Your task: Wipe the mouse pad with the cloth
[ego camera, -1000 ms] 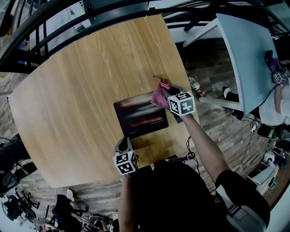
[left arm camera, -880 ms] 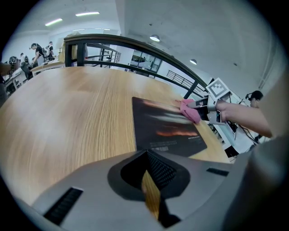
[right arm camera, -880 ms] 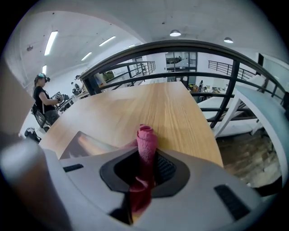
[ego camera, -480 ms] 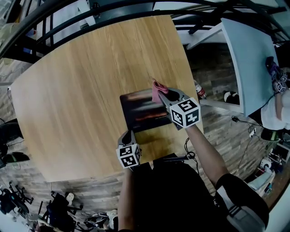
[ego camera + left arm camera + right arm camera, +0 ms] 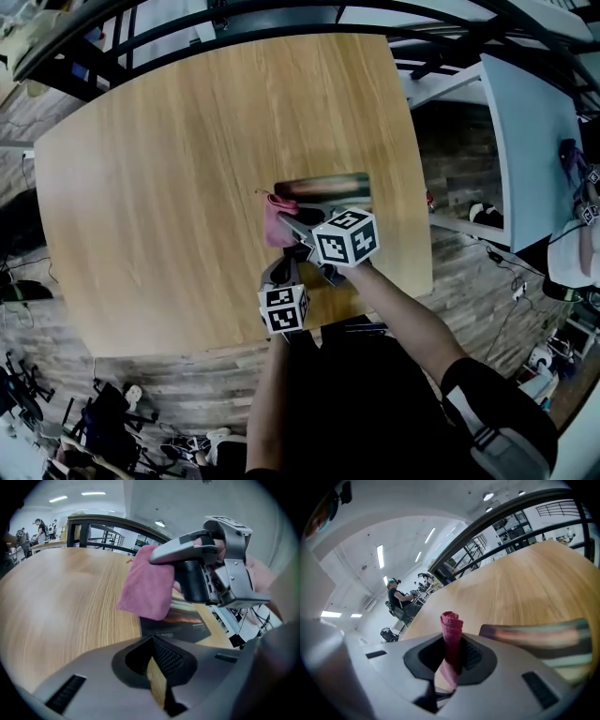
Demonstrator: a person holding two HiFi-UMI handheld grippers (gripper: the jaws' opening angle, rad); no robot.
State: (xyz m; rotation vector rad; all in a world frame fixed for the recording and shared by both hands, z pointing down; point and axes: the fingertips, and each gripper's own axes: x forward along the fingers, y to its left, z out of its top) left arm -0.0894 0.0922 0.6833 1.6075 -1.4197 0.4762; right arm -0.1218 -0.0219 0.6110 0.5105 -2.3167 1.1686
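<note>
At right gripper (image 5: 451, 657) first: clamped on a rolled fold of pink cloth (image 5: 451, 629), jaws closed down to cloth thickness, rest of cloth hanging free below. From head view, pointing to approx 10 o'clock, w/ cloth dangling at 9 o'clock edge of mouse pad (image 5: 323, 187), partly over bare table (image 5: 159, 159). Can't tell if touching pad or just above it. Just beside, at 6 o'clock of pad: left gripper (image 5: 157, 679), jaws all but together, nothing btw them, only a sliver of wood showing through. Apparently not pinning pad, though contact unclear.

Risks, as judged:
- Pad prob loose, so a hard stroke could drag or skew it across smooth wood instead of cleaning it.
- Thin pinch on one fold; friction vs pad surface could tug cloth out of jaws.
- Cloth half off pad at 9 o'clock, so next pass could wipe table, not pad, unless swung toward 3 o'clock.
- Both grippers close together; a stroke toward 6 o'clock could knock right gripper into left gripper.
</note>
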